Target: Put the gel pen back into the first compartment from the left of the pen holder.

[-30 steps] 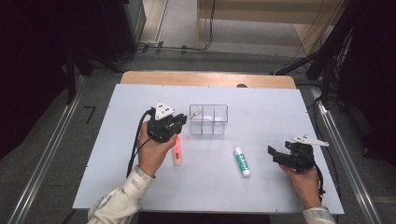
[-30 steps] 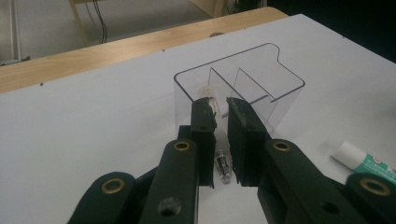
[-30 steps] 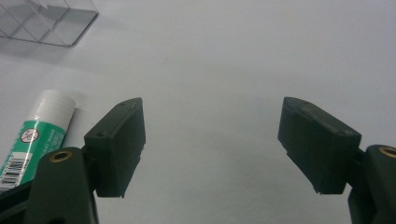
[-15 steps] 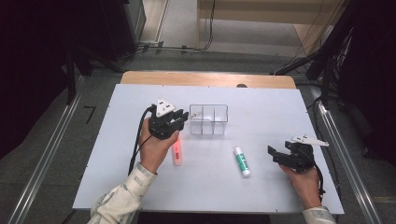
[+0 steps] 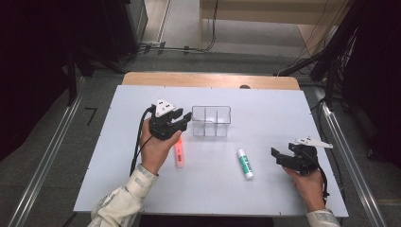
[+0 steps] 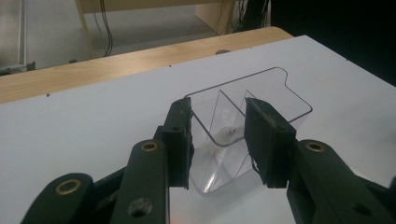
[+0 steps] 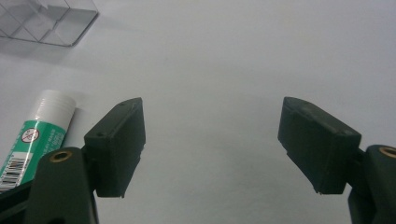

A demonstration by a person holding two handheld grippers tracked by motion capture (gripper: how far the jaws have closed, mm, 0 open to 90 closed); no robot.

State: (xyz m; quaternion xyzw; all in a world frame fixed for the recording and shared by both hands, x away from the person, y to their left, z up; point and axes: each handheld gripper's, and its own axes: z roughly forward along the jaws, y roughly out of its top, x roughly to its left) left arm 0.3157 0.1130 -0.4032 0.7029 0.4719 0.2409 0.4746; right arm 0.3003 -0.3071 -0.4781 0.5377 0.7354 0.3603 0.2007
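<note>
- Bench (image 5: 118,189): white top across the centre of the high view.
- Clear tray (image 5: 211,121): three compartments, upper centre, apparently empty.
- Left hand-held gripper (image 5: 185,120): jaws spread, aimed at the tray's left end wall. Judged step: approach. Next move: straddle the wall, then close.
- Right hand-held gripper (image 5: 276,157): jaws spread wide, lower right, holding nothing.
- Glue stick (image 5: 245,163): lies right of centre.
- Orange marker (image 5: 179,155): partly hidden under the left hand.

Glue stick (image 7: 32,140): barcode, small prohibition sign; wording probably unreadable.
</note>
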